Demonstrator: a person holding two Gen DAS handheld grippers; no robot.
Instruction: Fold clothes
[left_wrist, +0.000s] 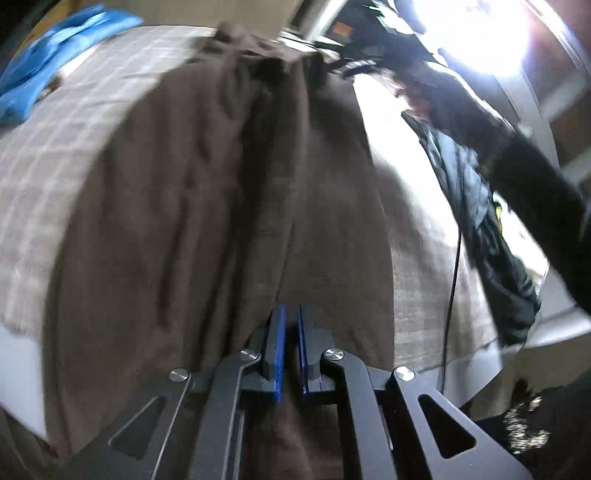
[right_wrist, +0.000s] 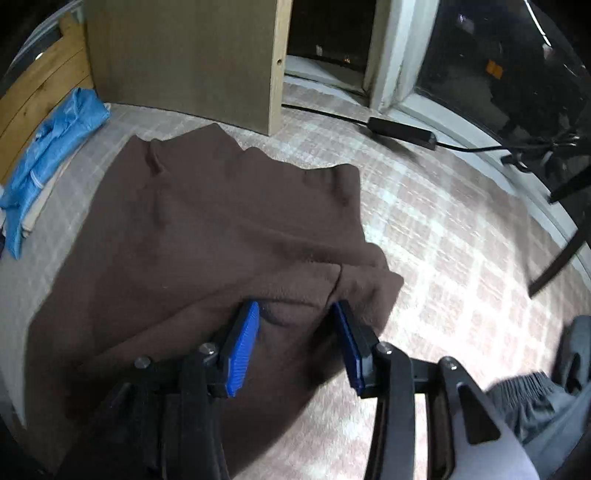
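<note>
A brown fleece garment (right_wrist: 207, 229) lies spread on a bed with a plaid sheet (right_wrist: 443, 240). My right gripper (right_wrist: 295, 306) hovers open over the garment's near right corner; its blue pads (right_wrist: 243, 343) straddle a fold and hold nothing. In the left wrist view the same brown garment (left_wrist: 184, 203) stretches away from me, bunched at its far end. My left gripper (left_wrist: 291, 308) is shut on its near edge, and cloth runs between the narrow blue pads and hangs below them. This view is motion-blurred.
A blue garment (right_wrist: 51, 155) lies at the bed's far left, beside a wooden board (right_wrist: 184, 55). A black power adapter (right_wrist: 402, 131) with a cable lies near the window. A dark grey garment (right_wrist: 528, 402) sits at the right. A dark sleeve (left_wrist: 535, 192) and a dark jacket (left_wrist: 480, 240) are on the right.
</note>
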